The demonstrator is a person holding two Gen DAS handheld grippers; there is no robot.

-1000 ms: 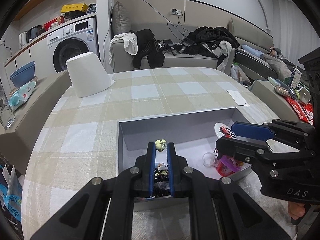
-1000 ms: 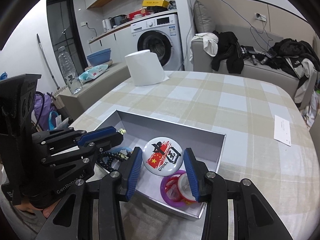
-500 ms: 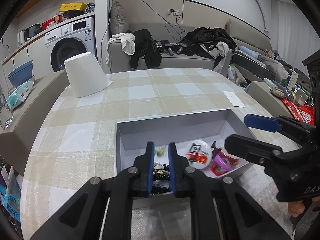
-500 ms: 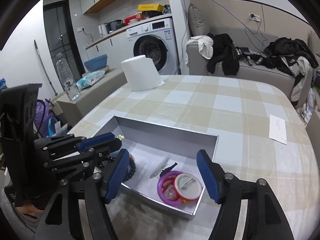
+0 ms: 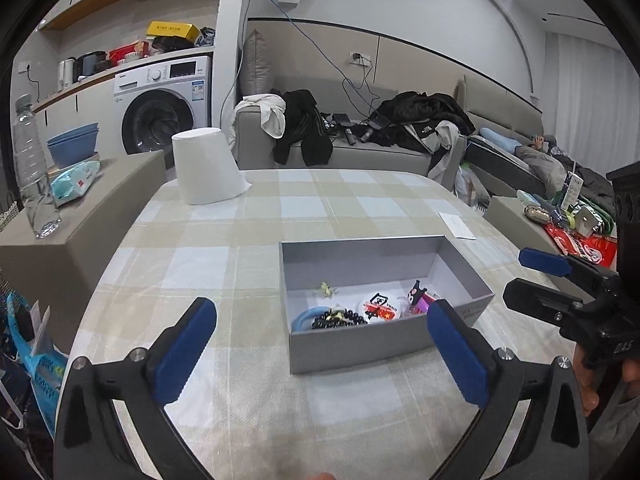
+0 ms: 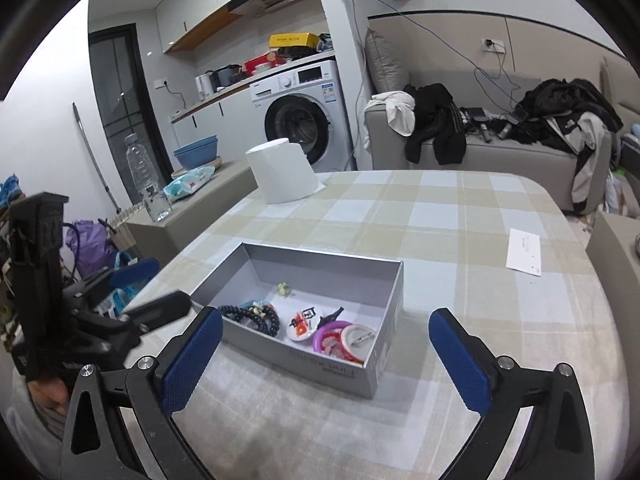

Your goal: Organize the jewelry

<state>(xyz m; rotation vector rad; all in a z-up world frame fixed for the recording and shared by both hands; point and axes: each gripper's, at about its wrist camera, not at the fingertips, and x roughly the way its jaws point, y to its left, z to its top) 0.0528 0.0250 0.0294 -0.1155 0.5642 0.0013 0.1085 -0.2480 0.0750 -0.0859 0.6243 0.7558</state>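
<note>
One grey box (image 5: 384, 342) sits on the checked tablecloth (image 5: 320, 208), open top. Inside, all at the near end: one black bead bracelet (image 6: 252, 316) at the left, lying on one blue ring (image 5: 304, 316); one round white badge (image 5: 380, 306) with red print in the middle; one purple ring (image 6: 326, 334) and one badge lying back-up (image 6: 358, 340) at the right; one small black charm (image 6: 334, 314) just beyond those. One small pale green charm (image 5: 327, 289) lies alone further in, apart from the rest. Far half of the box is bare.

Left gripper (image 5: 320, 346) jaws have just been opening, now spread wide, nothing between them; it hangs over the cloth on the near side of the box, holding nothing. Right gripper (image 6: 326, 354) likewise, jaws just opened wide, empty, near side of the box.

Also on the table: one upturned white bucket (image 5: 208, 168) at the far left, one white paper slip (image 6: 524, 252) at the right. One clear water bottle (image 5: 34, 168) stands on the side cabinet at the left.
</note>
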